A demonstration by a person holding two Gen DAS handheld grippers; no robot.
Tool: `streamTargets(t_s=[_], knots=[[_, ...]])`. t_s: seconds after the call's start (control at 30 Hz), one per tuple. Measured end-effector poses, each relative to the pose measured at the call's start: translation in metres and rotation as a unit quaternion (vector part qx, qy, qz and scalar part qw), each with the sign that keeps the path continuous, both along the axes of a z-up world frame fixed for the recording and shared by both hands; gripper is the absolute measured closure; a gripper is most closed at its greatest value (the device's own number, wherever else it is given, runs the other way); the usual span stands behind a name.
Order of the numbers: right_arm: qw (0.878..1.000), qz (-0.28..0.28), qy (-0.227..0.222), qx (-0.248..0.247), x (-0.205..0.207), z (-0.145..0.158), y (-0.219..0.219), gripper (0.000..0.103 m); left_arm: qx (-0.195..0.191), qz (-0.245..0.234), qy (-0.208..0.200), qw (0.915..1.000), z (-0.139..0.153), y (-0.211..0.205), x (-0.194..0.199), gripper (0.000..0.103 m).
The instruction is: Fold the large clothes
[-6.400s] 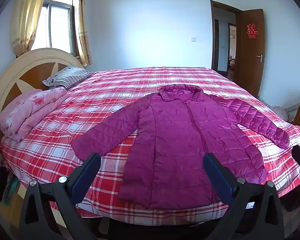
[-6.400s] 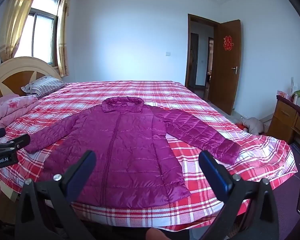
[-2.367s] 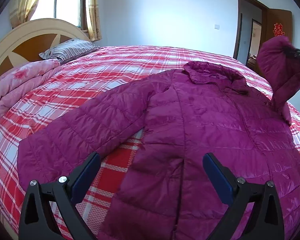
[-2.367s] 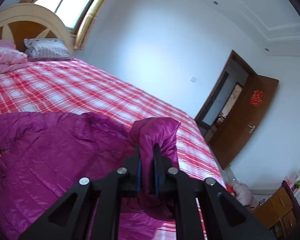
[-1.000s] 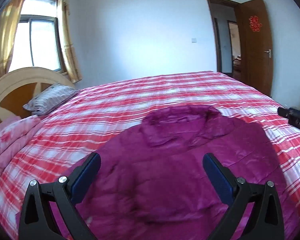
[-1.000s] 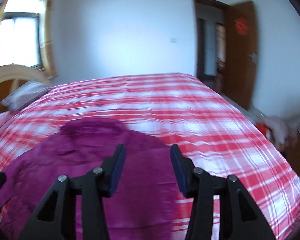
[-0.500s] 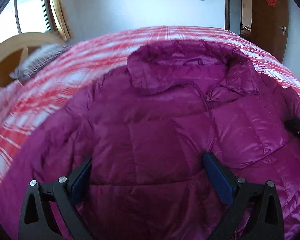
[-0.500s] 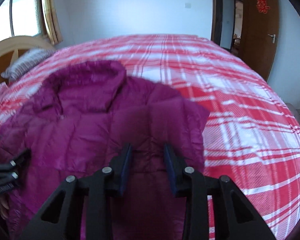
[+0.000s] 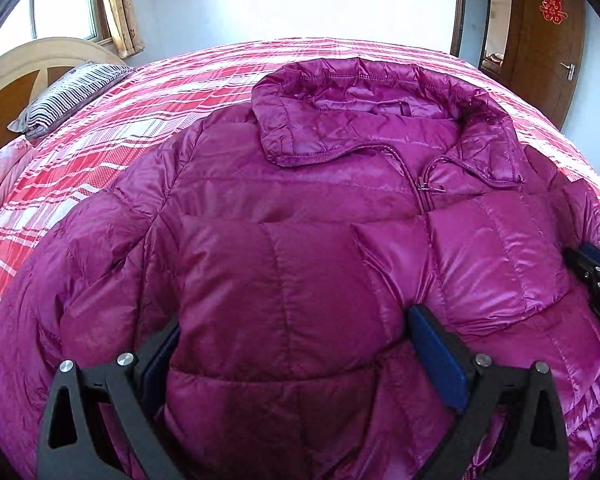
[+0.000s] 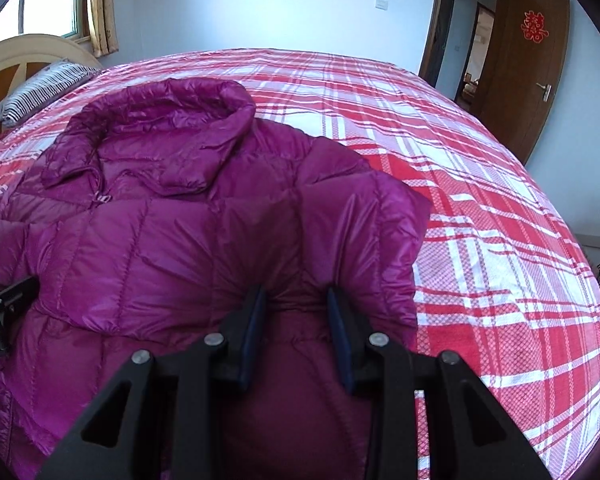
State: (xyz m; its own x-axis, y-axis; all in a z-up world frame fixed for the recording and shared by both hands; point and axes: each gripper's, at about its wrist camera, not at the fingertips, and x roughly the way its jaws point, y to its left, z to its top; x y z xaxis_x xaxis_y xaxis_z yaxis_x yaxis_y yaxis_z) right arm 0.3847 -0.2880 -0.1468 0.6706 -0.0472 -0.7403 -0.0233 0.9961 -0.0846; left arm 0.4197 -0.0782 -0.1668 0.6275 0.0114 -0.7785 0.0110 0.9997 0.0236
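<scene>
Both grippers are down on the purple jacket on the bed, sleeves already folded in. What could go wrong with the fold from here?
1. The right gripper, whose jaws have just been closing, pinches only a small pucker of the slick purple jacket; it might slip out when lifted.
2. The left gripper straddles a thick puffed section with wide jaws, so it may grab unevenly and skew the fold.
3. The folded-in sleeve lies loose and could flop back out.

Ahead of my jaws the bed (image 10: 480, 216) spreads out under a red and white checked cover, with a striped pillow (image 9: 68, 98) far off to their upper left against a pale curved headboard (image 9: 32, 64). Beyond that hang yellow curtains (image 9: 120, 8) beside a window (image 10: 50, 4). High to the right of my jaws a brown door (image 10: 528, 68) stands open, a red paper ornament (image 9: 553, 7) on it.
</scene>
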Motion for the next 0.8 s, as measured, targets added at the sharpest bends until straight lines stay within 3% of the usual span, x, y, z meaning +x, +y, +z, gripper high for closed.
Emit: streamTargets(t_s=[0.2, 0.33, 0.47, 0.53, 0.67, 0.8], knots=[[1.0, 0.0, 0.002, -0.021, 0.002, 0.001, 0.004, 0.067, 0.0, 0.0, -0.002, 1.0, 0.0, 0.0, 0.0, 0.001], [1.0, -0.016, 0.005, -0.014, -0.002, 0.017, 0.003, 0.068, -0.003, 0.001, -0.001, 1.0, -0.001, 0.0, 0.001, 0.001], [0.998, -0.01, -0.054, 0.004, -0.023, 0.056, 0.018, 0.063, -0.006, 0.001, -0.003, 1.0, -0.001, 0.001, 0.0, 0.001], [0.999, 0.009, -0.053, 0.007, -0.023, 0.059, 0.03, 0.062, -0.006, 0.001, -0.003, 1.0, -0.001, 0.001, 0.0, 0.001], [0.998, 0.029, -0.016, 0.052, -0.009, 0.036, 0.044, 0.063, -0.006, 0.001, -0.003, 1.0, -0.001, 0.001, 0.0, 0.001], [0.998, 0.028, 0.01, 0.05, -0.004, 0.005, 0.052, 0.063, -0.007, 0.001, -0.003, 1.0, -0.001, 0.001, 0.0, 0.001]])
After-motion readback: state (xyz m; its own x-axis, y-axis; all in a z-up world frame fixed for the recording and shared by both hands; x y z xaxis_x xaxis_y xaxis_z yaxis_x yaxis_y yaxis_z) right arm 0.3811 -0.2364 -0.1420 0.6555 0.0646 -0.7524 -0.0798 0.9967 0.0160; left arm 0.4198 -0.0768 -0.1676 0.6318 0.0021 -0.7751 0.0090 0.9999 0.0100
